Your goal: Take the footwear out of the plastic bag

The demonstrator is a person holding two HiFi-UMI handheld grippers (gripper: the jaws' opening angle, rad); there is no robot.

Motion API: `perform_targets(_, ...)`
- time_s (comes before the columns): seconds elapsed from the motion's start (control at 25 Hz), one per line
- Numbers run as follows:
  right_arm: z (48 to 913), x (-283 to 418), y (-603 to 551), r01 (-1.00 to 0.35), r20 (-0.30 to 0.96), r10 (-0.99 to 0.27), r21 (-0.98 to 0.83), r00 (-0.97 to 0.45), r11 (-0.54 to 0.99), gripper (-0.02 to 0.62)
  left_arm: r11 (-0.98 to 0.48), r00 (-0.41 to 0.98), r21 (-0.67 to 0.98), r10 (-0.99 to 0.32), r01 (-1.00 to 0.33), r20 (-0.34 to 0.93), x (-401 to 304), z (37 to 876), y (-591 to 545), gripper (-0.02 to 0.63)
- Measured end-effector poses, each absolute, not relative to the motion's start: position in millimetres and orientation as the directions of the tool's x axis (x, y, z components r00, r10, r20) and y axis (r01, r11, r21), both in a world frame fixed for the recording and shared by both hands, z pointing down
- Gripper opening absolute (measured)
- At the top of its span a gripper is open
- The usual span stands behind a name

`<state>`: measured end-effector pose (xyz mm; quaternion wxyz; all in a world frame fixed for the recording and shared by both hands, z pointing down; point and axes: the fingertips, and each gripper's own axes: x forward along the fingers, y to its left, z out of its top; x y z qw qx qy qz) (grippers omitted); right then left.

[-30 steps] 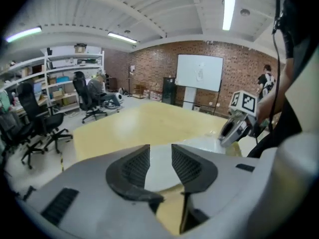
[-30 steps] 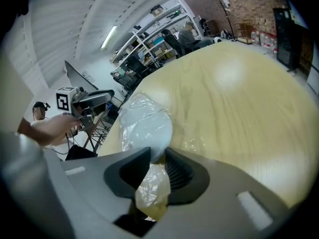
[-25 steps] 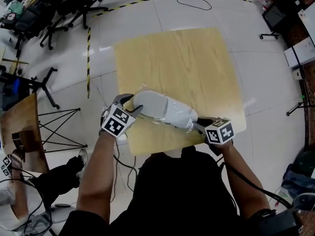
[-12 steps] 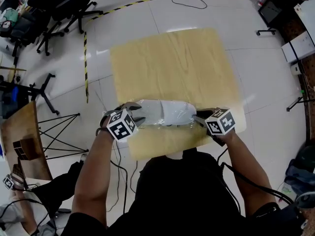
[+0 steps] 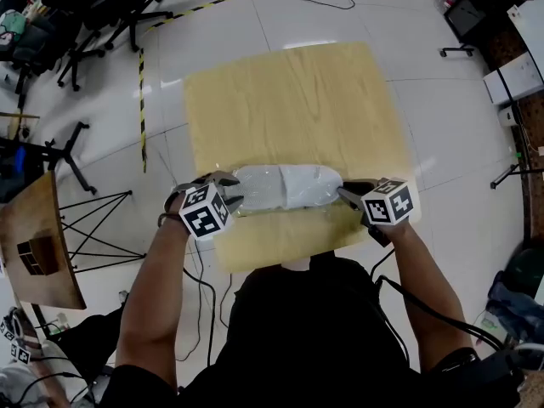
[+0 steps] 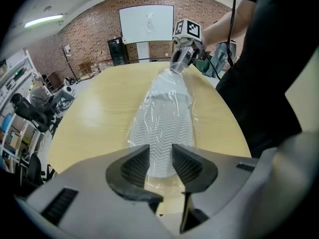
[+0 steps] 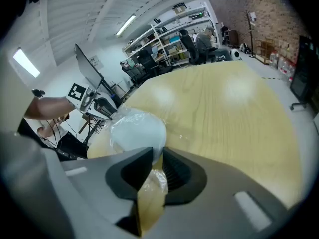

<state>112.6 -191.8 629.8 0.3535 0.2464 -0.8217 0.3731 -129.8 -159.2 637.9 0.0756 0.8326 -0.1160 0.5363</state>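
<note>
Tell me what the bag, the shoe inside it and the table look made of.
Bag: thin clear plastic film, glossy, crinkled glints.
Shoe: white, zigzag-tread sole, probably rubber or foam, matte.
Table: pale wood grain, faint sheen; perhaps laminate.

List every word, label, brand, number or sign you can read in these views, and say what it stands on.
No readable text in any view.
On the marker cubes: black-and-white square patterns only, no letters or numbers.
On the white board on the brick wall: faint marks, too small to read.
On the shoe sole inside the plastic bag: zigzag tread only, no brand visible.
</note>
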Motion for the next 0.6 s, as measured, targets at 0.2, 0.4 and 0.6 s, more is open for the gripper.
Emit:
perform_targets(0.2,626,135,-198,-0.702,0.766,-0.177,-0.437,-0.618,0.561,0.061,-0.966,0.378,-0.020,-0.120,-0.257,0.918,-133,639,-158,0.128)
perform_targets(0.4,623,149,-201,-0.724,0.759,-0.206,-0.446,-0.617,0.527,0.058,-0.971,0.352,-0.042,-0.125,-0.234,0.928,-134,640,-159,0.120)
perform_targets(0.6,624,158,-201,-0.741,0.759,-0.225,-0.447,-0.611,0.502,0.057,-0.976,0.318,-0.057,-0.123,-0.210,0.940,-144,642,-158,0.115)
